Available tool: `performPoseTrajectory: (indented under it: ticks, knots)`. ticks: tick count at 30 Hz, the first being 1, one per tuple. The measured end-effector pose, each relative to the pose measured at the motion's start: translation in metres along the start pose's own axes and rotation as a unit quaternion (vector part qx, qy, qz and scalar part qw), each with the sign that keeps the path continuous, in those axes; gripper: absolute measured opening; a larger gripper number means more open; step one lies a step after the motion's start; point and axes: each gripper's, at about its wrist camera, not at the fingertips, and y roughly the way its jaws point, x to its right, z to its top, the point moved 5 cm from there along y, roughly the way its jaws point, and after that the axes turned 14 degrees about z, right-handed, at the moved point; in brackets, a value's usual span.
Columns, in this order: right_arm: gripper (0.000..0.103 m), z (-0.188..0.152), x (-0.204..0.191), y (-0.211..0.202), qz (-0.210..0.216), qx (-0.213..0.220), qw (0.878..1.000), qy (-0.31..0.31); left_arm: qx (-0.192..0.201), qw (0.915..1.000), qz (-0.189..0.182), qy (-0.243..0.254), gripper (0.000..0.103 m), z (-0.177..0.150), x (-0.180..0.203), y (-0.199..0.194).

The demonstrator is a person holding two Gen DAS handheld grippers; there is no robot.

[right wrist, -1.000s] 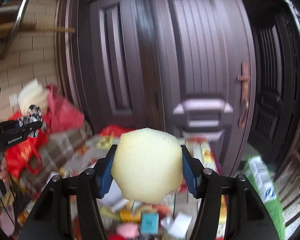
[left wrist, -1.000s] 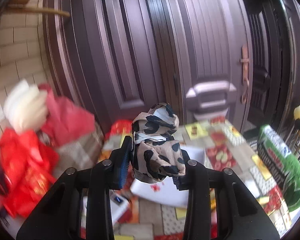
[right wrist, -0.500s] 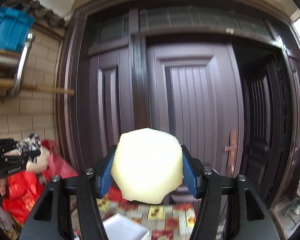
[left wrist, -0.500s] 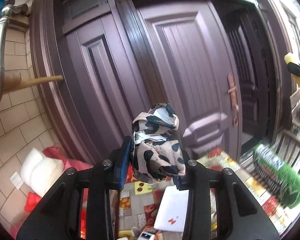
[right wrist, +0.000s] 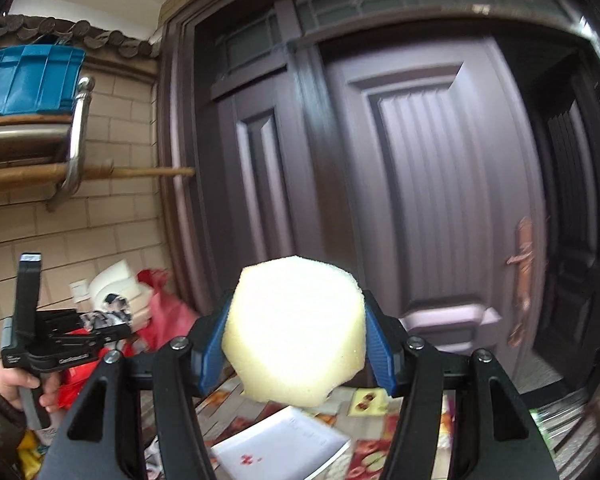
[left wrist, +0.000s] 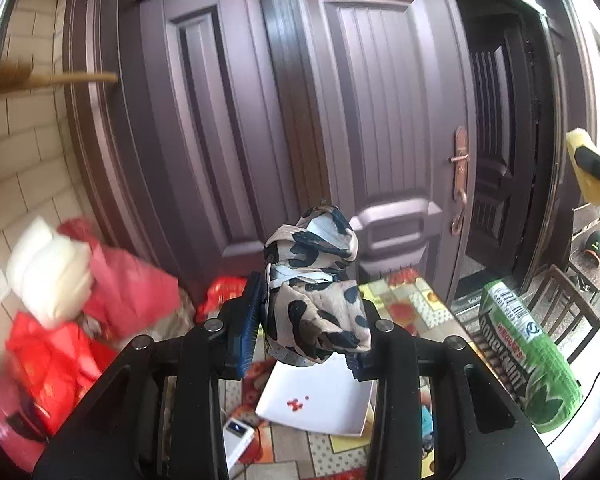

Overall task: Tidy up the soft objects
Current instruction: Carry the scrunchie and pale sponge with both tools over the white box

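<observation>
My left gripper [left wrist: 306, 332] is shut on a bundled beige cloth with black spots [left wrist: 314, 292], held up in the air before the dark door. My right gripper [right wrist: 296, 350] is shut on a pale yellow sponge [right wrist: 294, 326], also held high. The sponge also shows at the right edge of the left wrist view [left wrist: 586, 172]. The left gripper with the cloth shows at the left of the right wrist view [right wrist: 100, 322]. A white square plate [left wrist: 320, 400] lies on the patterned tablecloth [left wrist: 416, 308] below both grippers.
Red bags and a white cushion [left wrist: 48, 268] are piled at the left by the tiled wall. A green package [left wrist: 528, 356] lies at the table's right edge, with a wooden chair [left wrist: 564, 304] beyond. A white power bank [left wrist: 238, 438] lies by the plate.
The left gripper has tilted back down a little, so more of the table shows. The right gripper has risen and tilted up. Both hold their objects as before.
</observation>
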Motion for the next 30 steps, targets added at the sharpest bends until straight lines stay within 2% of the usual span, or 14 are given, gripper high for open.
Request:
performPoseTrajectory:
  ticks: [5, 8, 12, 15, 20, 25, 30]
  knots:
    - [0.06, -0.036, -0.009, 0.018, 0.016, -0.012, 1.0, 0.016, -0.016, 0.9997, -0.005, -0.016, 0.035, -0.031, -0.012, 0.023]
    - [0.06, -0.063, -0.016, 0.03, 0.006, -0.023, 1.0, 0.017, -0.017, 0.9996, 0.019, -0.012, 0.035, -0.055, -0.02, 0.044]
    - [0.06, -0.112, -0.021, 0.048, 0.013, -0.057, 0.997, 0.04, -0.041, 0.998, 0.04, -0.024, 0.035, -0.093, -0.032, 0.078]
    - [0.06, -0.153, -0.021, 0.061, -0.005, -0.083, 0.996, 0.028, -0.058, 0.9964, 0.052, -0.033, 0.035, -0.124, -0.031, 0.096]
    - [0.06, -0.226, -0.003, 0.085, -0.002, -0.146, 0.985, 0.095, -0.117, 0.9902, 0.036, -0.068, 0.035, -0.197, -0.003, 0.136]
    - [0.06, -0.292, 0.013, 0.113, -0.012, -0.216, 0.967, 0.133, -0.2, 0.9754, 0.03, -0.087, 0.035, -0.263, 0.039, 0.184]
    - [0.06, -0.334, 0.016, 0.134, -0.018, -0.26, 0.955, 0.141, -0.217, 0.974, 0.039, -0.05, 0.035, -0.283, 0.068, 0.202]
